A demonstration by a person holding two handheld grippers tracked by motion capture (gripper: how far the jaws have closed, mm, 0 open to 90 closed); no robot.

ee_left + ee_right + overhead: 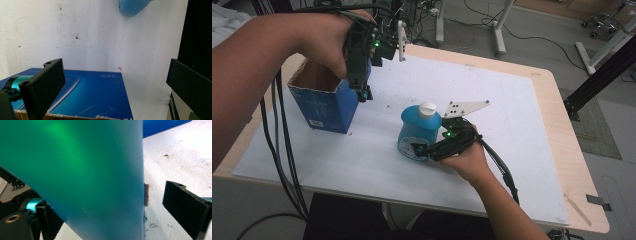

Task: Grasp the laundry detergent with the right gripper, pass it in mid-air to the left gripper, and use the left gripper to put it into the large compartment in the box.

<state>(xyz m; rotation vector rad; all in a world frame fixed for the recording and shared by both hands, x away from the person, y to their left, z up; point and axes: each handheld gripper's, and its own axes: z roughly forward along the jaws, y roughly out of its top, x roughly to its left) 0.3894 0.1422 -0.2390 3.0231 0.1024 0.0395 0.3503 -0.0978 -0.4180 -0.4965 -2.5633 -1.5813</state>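
A blue bottle (417, 132) with a white cap (428, 107) stands upright in the middle of the white sheet (512, 130). My right gripper (419, 150) reaches in level from the right, one jaw on each side of the bottle's lower body. In the right gripper view the bottle (82, 170) is close up. The right-hand finger (185, 207) stands a little apart from it, so this gripper (116, 213) is open. An open-topped blue box (324, 107) stands at the left. My left gripper (364, 95) hangs open and empty over its right wall (95, 95).
The white sheet lies on a wooden table (564, 150) whose bare edge shows at the right. Black cables (287, 165) hang off the left side. Table legs and frames (499, 30) stand on the floor beyond the far edge.
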